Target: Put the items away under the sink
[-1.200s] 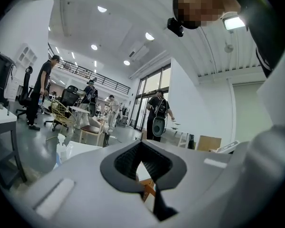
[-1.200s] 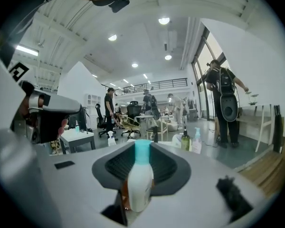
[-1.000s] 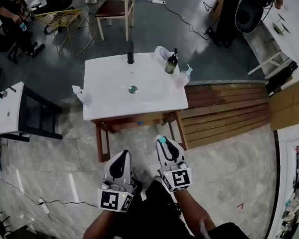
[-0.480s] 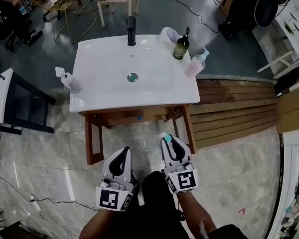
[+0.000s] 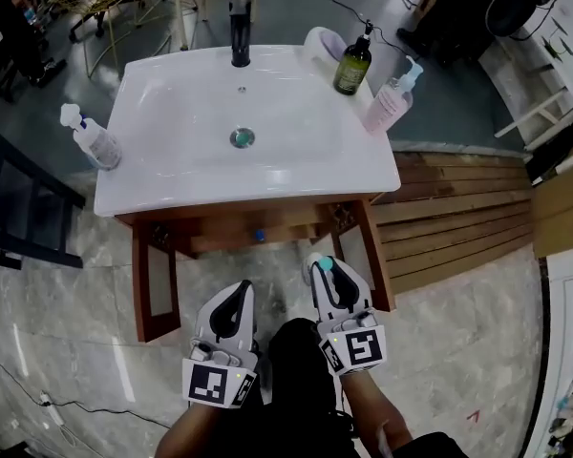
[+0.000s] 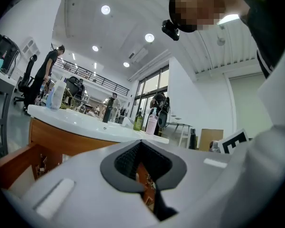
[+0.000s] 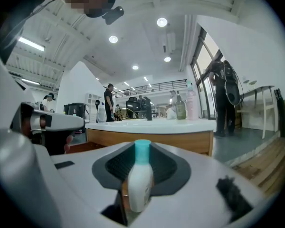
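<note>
Carried lower than a second ago, sink [image 5: 172, 175] looming closer in the head view: small white bottle [image 5: 323, 267], teal cap forward, clamped in the jaws of the right gripper [image 5: 326, 274], just short of the wooden stand [image 5: 155, 284]. Left gripper [image 5: 235, 299] alongside, jaws closed together on nothing. Probably best to hold firm, go in level between the stand's legs, and set the bottle down before easing the jaws apart.

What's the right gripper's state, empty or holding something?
Holding. The right gripper has its fingers shut on a small white bottle, teal cap up.
</note>
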